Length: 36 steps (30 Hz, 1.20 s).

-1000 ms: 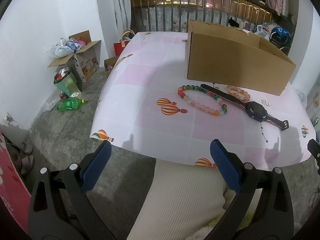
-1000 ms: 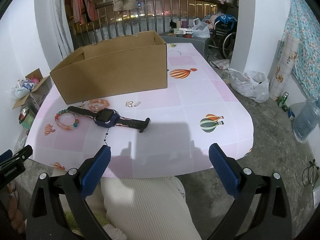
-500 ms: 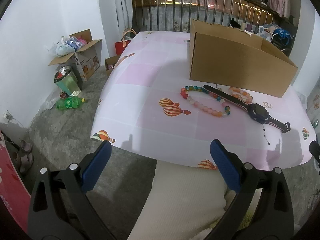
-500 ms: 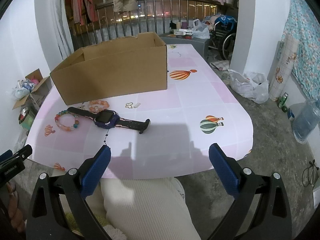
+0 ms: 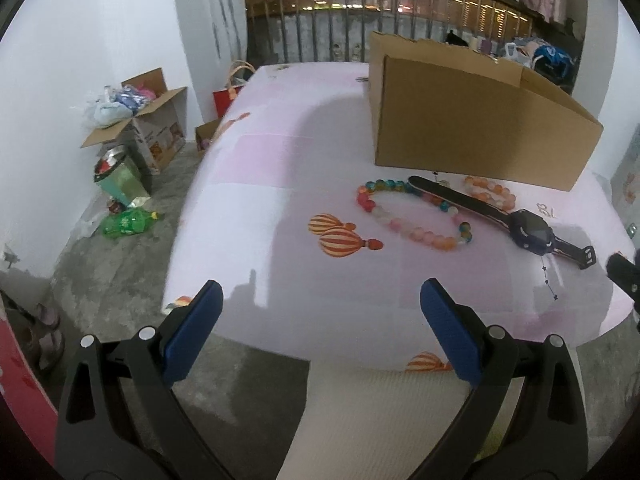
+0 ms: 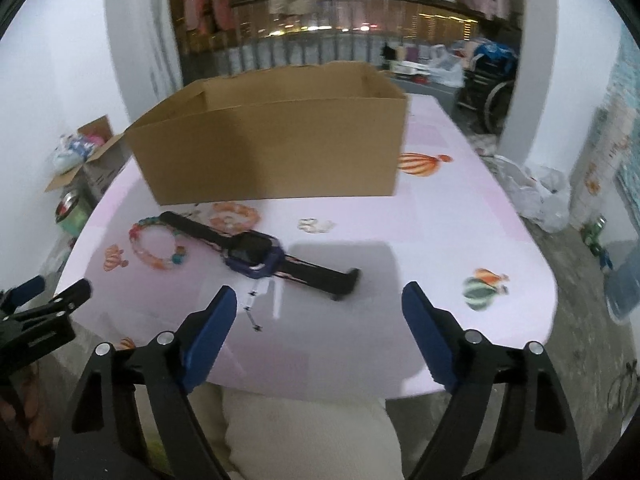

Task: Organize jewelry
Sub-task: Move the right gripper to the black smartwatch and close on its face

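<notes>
Since the earlier frame both tongs have come closer to the table, and the right gripper (image 6: 316, 332) is now closing its jaws, with nothing between them. The left gripper (image 5: 320, 328) stands open and empty. The watch (image 6: 256, 256) lies just ahead of the right gripper, the bead bracelet (image 5: 416, 216) ahead of the left, both outside the cardboard box (image 5: 472, 136) behind them. So nothing seems sorted yet.

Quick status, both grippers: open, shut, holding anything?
Left gripper: open, holding nothing.
Right gripper: jaws closing, nothing between them, short of the watch.
</notes>
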Each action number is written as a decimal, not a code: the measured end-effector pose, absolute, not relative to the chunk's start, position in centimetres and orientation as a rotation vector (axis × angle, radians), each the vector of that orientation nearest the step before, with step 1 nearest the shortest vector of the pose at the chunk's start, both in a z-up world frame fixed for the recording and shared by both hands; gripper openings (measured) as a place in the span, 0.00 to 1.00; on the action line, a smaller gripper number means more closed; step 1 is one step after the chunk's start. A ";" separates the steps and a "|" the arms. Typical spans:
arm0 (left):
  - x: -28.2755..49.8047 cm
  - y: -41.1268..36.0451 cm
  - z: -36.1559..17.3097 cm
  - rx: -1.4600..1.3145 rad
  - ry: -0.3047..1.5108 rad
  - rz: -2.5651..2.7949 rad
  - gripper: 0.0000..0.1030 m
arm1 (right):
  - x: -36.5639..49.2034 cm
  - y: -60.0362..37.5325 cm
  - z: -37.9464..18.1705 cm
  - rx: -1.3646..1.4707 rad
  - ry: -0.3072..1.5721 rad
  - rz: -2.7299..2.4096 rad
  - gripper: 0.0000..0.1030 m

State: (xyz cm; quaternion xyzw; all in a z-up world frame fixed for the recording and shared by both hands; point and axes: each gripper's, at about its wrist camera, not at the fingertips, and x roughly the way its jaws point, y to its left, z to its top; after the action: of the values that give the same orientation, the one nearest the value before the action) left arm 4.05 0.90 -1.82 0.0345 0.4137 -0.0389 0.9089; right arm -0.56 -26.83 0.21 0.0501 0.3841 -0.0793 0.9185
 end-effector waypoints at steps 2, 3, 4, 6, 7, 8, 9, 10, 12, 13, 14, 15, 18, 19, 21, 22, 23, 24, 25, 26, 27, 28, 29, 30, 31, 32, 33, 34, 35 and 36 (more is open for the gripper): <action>4.6 0.6 -2.1 0.061 0.862 -0.124 0.93 | 0.3 -26.3 0.1 0.083 0.790 -0.124 0.77; 4.8 0.6 -2.1 0.045 0.864 -0.152 0.93 | 0.7 -26.1 0.1 0.075 0.789 -0.107 0.76; 5.0 0.6 -2.1 0.016 0.865 -0.191 0.93 | 1.2 -25.9 0.1 0.066 0.786 -0.089 0.75; 5.4 0.6 -1.9 -0.029 0.855 -0.236 0.93 | 2.1 -25.4 0.1 0.043 0.777 -0.049 0.74; 5.5 0.6 -1.6 -0.052 0.840 -0.257 0.93 | 2.5 -25.2 0.1 0.031 0.773 -0.029 0.72; 5.5 0.5 -1.5 -0.061 0.828 -0.268 0.93 | 3.0 -24.9 0.1 0.015 0.769 -0.011 0.71; 5.5 0.3 -1.3 -0.063 0.819 -0.276 0.93 | 3.5 -24.6 0.0 -0.003 0.768 0.010 0.70; 5.5 0.0 -1.2 -0.058 0.816 -0.285 0.93 | 3.9 -24.3 -0.1 -0.012 0.766 0.021 0.69; 5.5 -0.7 -1.2 -0.035 0.824 -0.304 0.93 | 4.7 -24.1 -0.3 -0.027 0.770 0.052 0.68; 5.5 -0.9 -1.2 -0.029 0.830 -0.306 0.93 | 5.1 -23.9 -0.5 -0.034 0.773 0.067 0.67; 5.5 -1.2 -1.4 -0.020 0.837 -0.307 0.93 | 5.5 -23.8 -0.7 -0.043 0.781 0.081 0.67; 5.6 -1.7 -1.6 0.001 0.847 -0.301 0.93 | 5.8 -23.8 -1.0 -0.048 0.790 0.090 0.67; 5.9 -2.1 -1.8 0.031 0.873 -0.301 0.93 | 6.8 -23.8 -2.0 -0.059 0.831 0.122 0.63; 6.3 -2.4 -2.0 0.035 0.886 -0.311 0.93 | 7.2 -23.6 -2.4 -0.067 0.840 0.133 0.63; 6.6 -2.6 -2.3 0.025 0.904 -0.337 0.93 | 7.5 -23.5 -3.0 -0.085 0.853 0.145 0.63; 7.0 -2.7 -2.5 0.019 0.916 -0.346 0.93 | 7.7 -23.6 -3.2 -0.089 0.860 0.149 0.63; 7.3 -2.8 -2.6 0.016 0.921 -0.350 0.93 | 7.9 -23.7 -3.6 -0.090 0.872 0.153 0.63; 7.5 -3.0 -2.7 0.017 0.921 -0.350 0.93 | 8.1 -23.7 -3.8 -0.088 0.882 0.159 0.63; 7.9 -3.0 -2.7 0.014 0.914 -0.351 0.93 | 8.2 -23.7 -4.0 -0.085 0.891 0.165 0.60; 8.1 -3.0 -2.6 0.009 0.905 -0.359 0.93 | 8.3 -23.8 -4.1 -0.089 0.895 0.166 0.59; 8.5 -3.0 -2.5 0.000 0.885 -0.376 0.93 | 8.4 -23.7 -4.4 -0.095 0.897 0.163 0.57; 8.8 -3.0 -2.3 -0.007 0.868 -0.386 0.93 | 8.4 -23.9 -4.5 -0.096 0.902 0.163 0.53; 9.2 -3.0 -2.3 -0.013 0.851 -0.396 0.93 | 8.5 -24.0 -4.7 -0.089 0.906 0.167 0.53; 9.8 -3.0 -2.2 -0.013 0.832 -0.404 0.93 | 8.4 -24.2 -4.8 -0.073 0.902 0.170 0.51; 10.3 -3.1 -2.1 -0.009 0.822 -0.411 0.93 | 8.3 -24.3 -4.8 -0.069 0.898 0.169 0.51; 10.8 -3.3 -2.0 -0.005 0.814 -0.418 0.93 | 8.2 -24.3 -4.8 -0.071 0.893 0.172 0.51; 11.2 -3.4 -1.8 0.004 0.803 -0.425 0.93 | 8.1 -24.4 -4.9 -0.074 0.888 0.174 0.51; 11.7 -3.6 -1.7 0.023 0.789 -0.434 0.93 | 8.0 -24.3 -4.9 -0.078 0.881 0.175 0.51; 12.3 -4.0 -1.7 0.043 0.781 -0.445 0.92 | 7.9 -24.3 -5.0 -0.079 0.874 0.177 0.51; 12.6 -4.1 -1.8 0.053 0.781 -0.452 0.92 | 7.9 -24.4 -5.0 -0.079 0.871 0.178 0.51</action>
State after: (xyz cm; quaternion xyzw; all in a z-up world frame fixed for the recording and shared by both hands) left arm 12.57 -4.06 -1.77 0.0258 0.3774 -0.2184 0.8996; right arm 7.86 -24.42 -5.00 -0.0382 0.4213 0.0859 0.9020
